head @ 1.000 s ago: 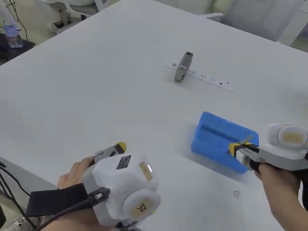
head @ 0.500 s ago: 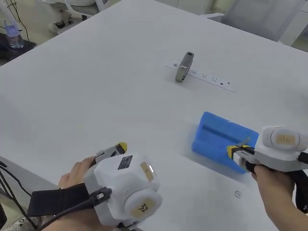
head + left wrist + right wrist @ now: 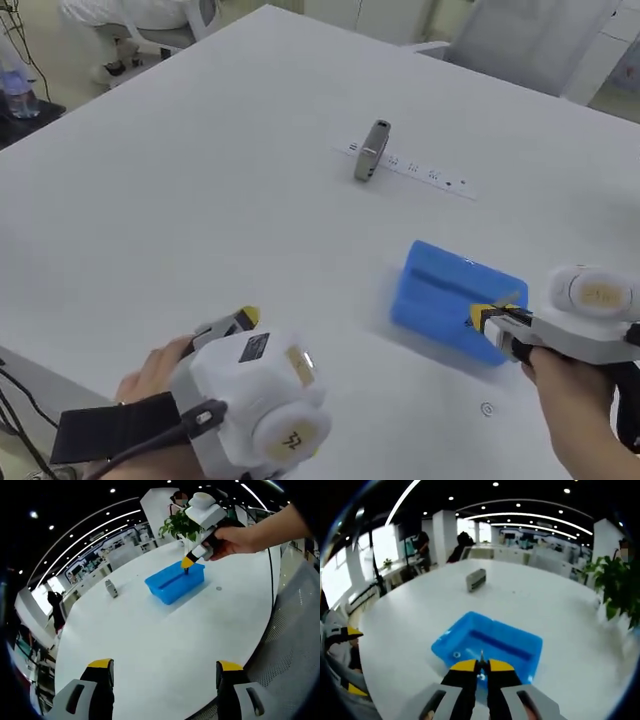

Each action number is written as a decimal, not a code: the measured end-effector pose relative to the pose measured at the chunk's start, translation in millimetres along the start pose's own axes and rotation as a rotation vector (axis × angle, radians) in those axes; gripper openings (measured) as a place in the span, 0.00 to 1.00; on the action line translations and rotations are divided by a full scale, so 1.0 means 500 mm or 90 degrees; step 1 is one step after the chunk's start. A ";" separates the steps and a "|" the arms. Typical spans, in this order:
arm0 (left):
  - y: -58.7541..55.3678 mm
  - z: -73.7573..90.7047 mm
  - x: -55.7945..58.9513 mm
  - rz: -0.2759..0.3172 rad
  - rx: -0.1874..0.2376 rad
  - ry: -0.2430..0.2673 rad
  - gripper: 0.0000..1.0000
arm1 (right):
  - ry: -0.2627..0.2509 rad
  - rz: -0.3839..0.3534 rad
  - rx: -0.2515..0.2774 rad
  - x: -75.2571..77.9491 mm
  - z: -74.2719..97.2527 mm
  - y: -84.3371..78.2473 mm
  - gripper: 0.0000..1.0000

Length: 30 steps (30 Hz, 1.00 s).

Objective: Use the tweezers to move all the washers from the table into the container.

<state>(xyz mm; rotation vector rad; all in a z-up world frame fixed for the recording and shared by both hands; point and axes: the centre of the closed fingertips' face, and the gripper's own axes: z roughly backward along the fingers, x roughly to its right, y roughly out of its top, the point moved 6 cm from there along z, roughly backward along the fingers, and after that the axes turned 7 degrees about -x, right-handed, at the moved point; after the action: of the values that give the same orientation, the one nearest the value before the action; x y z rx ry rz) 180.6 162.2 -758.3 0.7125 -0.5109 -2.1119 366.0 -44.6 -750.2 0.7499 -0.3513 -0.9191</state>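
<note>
The right gripper (image 3: 482, 318) is clamped on the tweezers (image 3: 481, 656), held over the blue container (image 3: 440, 290). One washer (image 3: 487, 409) is seen on the table (image 3: 200, 200) at the container's 6 o'clock; another (image 3: 456, 654) lies inside. The left gripper (image 3: 165, 666) is held wide apart.

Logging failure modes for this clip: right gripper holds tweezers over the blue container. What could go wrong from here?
1. The tweezers sit thin between the fingers of the shut right gripper; they could twist.
2. One washer lies flat on the table near that gripper; the tips may skid off it or flick it away.
</note>
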 end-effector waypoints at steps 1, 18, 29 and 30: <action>0.000 0.000 0.001 -0.002 -0.001 -0.002 0.86 | 0.000 -0.001 0.005 -0.003 0.011 0.002 0.03; 0.001 -0.001 0.006 -0.020 -0.001 -0.002 0.85 | -0.002 -0.003 0.028 -0.017 0.134 -0.043 0.03; -0.003 -0.003 0.003 -0.014 -0.011 0.003 0.86 | -0.009 -0.074 -0.001 0.010 0.130 -0.102 0.03; -0.003 -0.003 0.002 -0.015 -0.013 0.004 0.86 | -0.009 -0.074 -0.008 0.011 0.126 -0.108 0.03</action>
<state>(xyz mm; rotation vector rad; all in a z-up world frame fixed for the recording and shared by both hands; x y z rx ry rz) 180.0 162.1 -760.9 0.7162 -0.4795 -2.1328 301.8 -96.8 -744.8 0.7593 -0.3167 -1.0362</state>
